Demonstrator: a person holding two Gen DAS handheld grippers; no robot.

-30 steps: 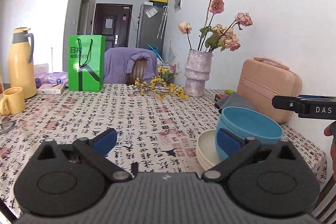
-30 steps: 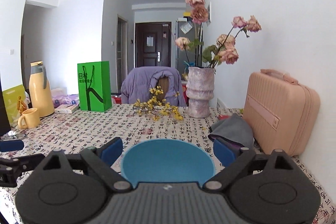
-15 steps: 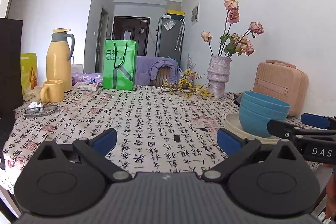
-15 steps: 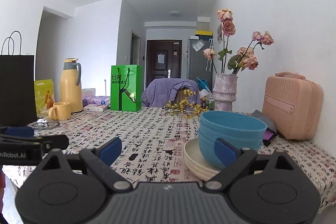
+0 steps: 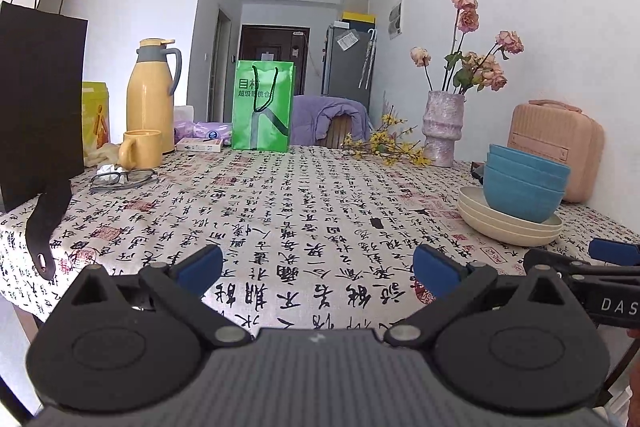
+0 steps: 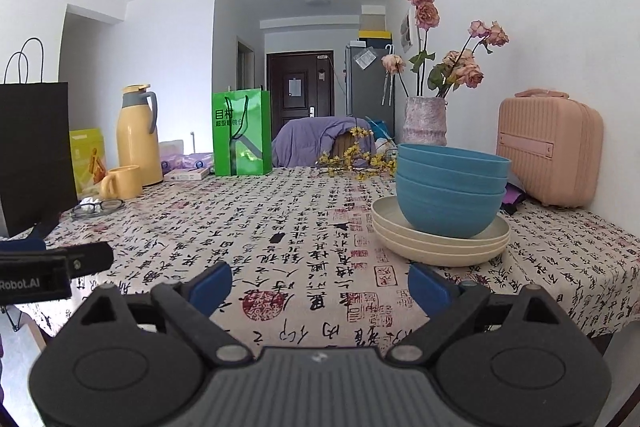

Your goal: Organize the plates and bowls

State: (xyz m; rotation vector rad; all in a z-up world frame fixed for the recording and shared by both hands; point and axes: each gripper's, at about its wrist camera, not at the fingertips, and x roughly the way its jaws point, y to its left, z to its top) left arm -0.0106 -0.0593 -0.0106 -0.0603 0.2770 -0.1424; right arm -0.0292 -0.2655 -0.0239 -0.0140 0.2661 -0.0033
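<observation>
left wrist view looks level across the table (image 5: 280,195), with the left hand-held gripper (image 5: 318,265) held low at the near edge, its blue-padded fingers (image 5: 200,263) spread wide apart and holding nothing. right wrist view shows the right hand-held gripper (image 6: 320,281) in the same pose just off the near edge, its fingers (image 6: 430,287) also wide apart and empty, pointing along the tablecloth. each tool shows at the edge of the other's view: the right one pokes in at the lower right of the left view, the left one at the lower left of the right view, so the two sit side by side, apart, at about the same height.

three blue bowls (image 6: 450,189) are nested upright and sit on a stack of cream plates (image 6: 440,243) on the right part of the table, ahead and to the right of both grippers, touching neither. behind the stack stand a pink case (image 6: 550,147) against the wall and a vase (image 6: 425,121) with dried roses. on the far left are a black bag (image 5: 40,99), a yellow flask (image 5: 150,95), a yellow mug (image 5: 140,149) and glasses (image 5: 122,179); a green bag (image 5: 262,107) stands at the far edge.
</observation>
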